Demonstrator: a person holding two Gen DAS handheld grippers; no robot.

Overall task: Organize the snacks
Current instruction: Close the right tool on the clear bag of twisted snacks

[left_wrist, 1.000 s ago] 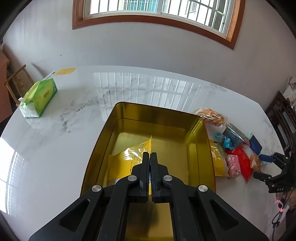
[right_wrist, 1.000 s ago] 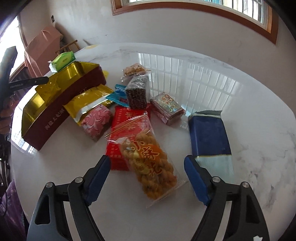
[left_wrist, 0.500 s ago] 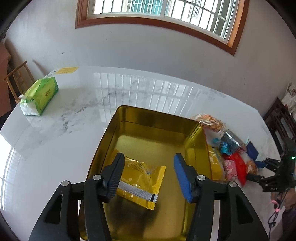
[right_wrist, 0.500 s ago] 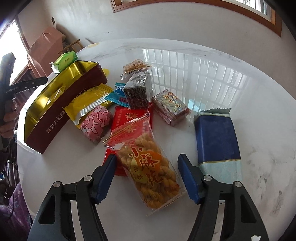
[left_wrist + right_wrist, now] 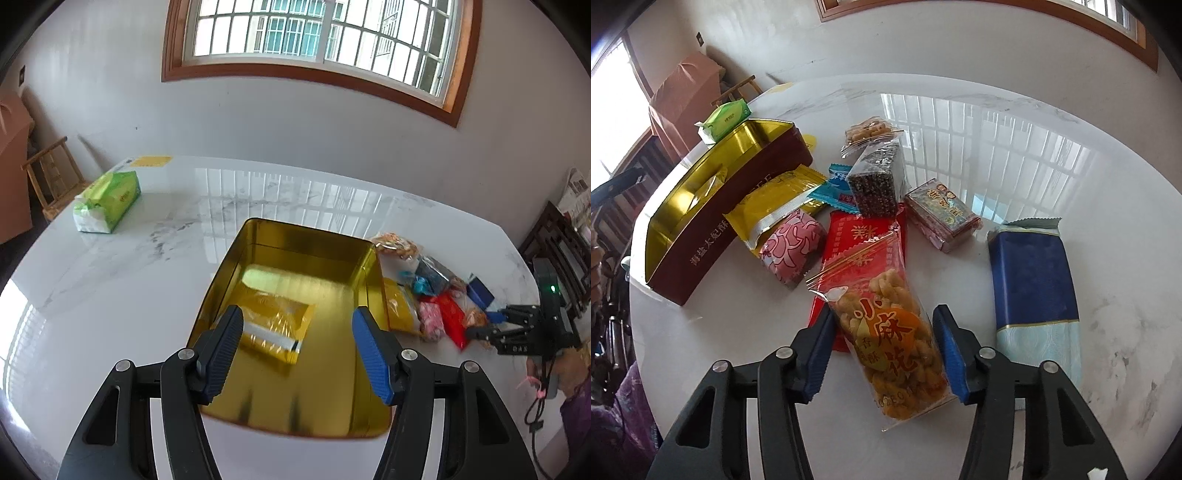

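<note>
A gold tin (image 5: 310, 251) with a dark red outside (image 5: 713, 236) stands open on the white marble table. A yellow packet (image 5: 277, 321) lies flat on its floor. My left gripper (image 5: 297, 317) hangs above the tin, its jaws opening, with nothing held between them. To the right of the tin lies a heap of snacks. My right gripper (image 5: 884, 314) points down at a clear bag of fried twists (image 5: 886, 332). Its jaws are closing on both sides of the bag, and the pads do not visibly press on it.
Around the twist bag lie a blue pack (image 5: 1030, 280), a red pack (image 5: 864, 229), a pink pack (image 5: 792, 240), a yellow pack (image 5: 775, 206), a dark sesame block (image 5: 877, 184) and a small box (image 5: 942, 214). A green tissue pack (image 5: 109, 203) sits at the far left.
My left gripper went from shut on the yellow packet to open; the packet now lies in the tin and the gripper has pulled back and up. The right jaws narrowed around the twist bag.
</note>
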